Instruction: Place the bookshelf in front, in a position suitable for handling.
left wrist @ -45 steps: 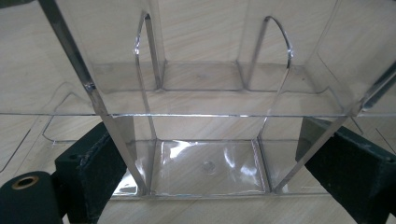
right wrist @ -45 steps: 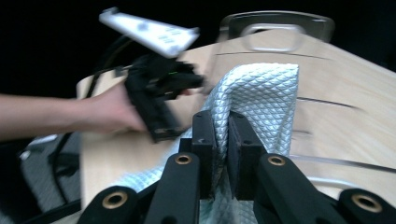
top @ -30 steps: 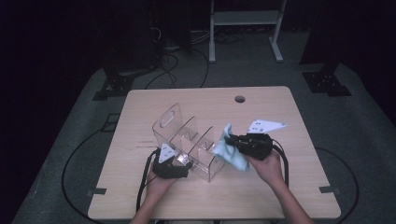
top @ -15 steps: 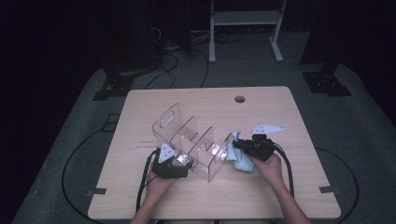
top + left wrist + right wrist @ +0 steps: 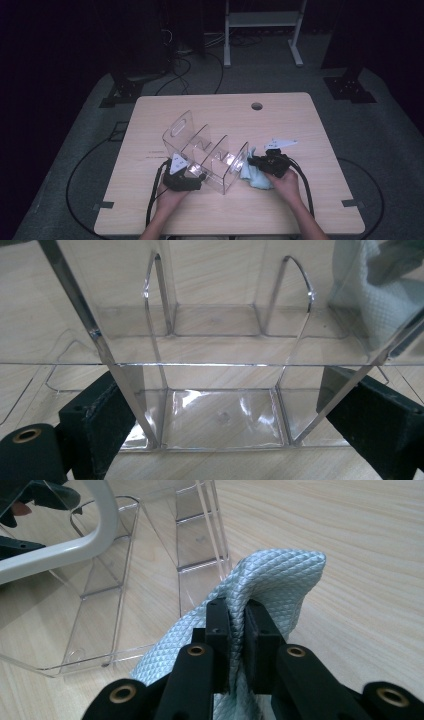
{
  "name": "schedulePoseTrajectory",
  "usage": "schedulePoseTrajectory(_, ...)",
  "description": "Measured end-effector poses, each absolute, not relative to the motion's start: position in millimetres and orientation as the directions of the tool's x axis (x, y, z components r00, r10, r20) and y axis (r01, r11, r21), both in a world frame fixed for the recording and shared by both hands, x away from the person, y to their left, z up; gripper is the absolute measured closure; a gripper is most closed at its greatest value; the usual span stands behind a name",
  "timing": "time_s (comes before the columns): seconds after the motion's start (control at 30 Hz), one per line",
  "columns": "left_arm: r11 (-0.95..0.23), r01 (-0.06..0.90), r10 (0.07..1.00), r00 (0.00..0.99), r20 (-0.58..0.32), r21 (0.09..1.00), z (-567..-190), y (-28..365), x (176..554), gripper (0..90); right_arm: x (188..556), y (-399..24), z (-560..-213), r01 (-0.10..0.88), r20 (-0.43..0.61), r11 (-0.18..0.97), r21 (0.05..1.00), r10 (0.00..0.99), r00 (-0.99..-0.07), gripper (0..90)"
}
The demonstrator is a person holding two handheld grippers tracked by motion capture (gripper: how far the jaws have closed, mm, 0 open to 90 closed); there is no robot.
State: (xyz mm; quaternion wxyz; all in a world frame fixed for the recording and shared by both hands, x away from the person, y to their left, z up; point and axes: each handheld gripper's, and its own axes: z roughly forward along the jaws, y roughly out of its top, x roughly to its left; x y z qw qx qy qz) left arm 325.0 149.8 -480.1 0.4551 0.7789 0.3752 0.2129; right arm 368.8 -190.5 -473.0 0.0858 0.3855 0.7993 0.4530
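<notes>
The clear plastic divided organiser lies on its side near the middle of the pale wooden table, a little toward the person's edge, with its handle-cutout end panel up toward the far left and its thin partitions stepping across to the right. At its left near end the left gripper is set against it; in the left gripper view the two black jaws stand wide, one on either side of the near compartments, with the clear walls between them, and I cannot tell whether the pads actually press on the plastic. Moving right, a pale blue waffle-textured cloth sits bunched on the table right against the organiser's right end. The right gripper has its jaws drawn narrow on a fold of that cloth, pinching it just beside the clear wall. No brand, label or writing can be read on anything here.
</notes>
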Motion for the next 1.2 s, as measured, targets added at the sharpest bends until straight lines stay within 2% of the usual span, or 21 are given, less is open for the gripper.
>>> schedulePoseTrajectory(0.23, -0.306, 0.391, 0.779, 0.628, -0.008, 0.868, -480, 150, 325, 7.9, 367, -189, -484, 0.559, 0.234, 0.291, 0.777, 0.69, -0.685, 82.2)
schedulePoseTrajectory(0.67, -0.31, 0.391, 0.776, 0.63, -0.006, 0.867, -480, 149, 325, 7.9, 354, -193, -415, 0.387, 0.154, 0.235, 0.892, 0.645, -0.749, 82.3)
schedulePoseTrajectory(0.77, -0.309, 0.39, 0.777, 0.629, -0.006, 0.868, -480, 149, 325, 7.9, 353, -190, -418, 0.374, 0.131, 0.251, 0.893, 0.648, -0.75, 82.3)
schedulePoseTrajectory(0.97, -0.307, 0.389, 0.778, 0.628, -0.006, 0.869, -480, 148, 325, 7.9, 354, -189, -441, 0.43, 0.17, 0.261, 0.864, 0.653, -0.738, 82.3)
schedulePoseTrajectory(1.2, -0.308, 0.393, 0.779, 0.627, -0.008, 0.866, -480, 149, 325, 7.9, 345, -183, -419, 0.363, 0.124, 0.265, 0.893, 0.632, -0.765, 82.2)
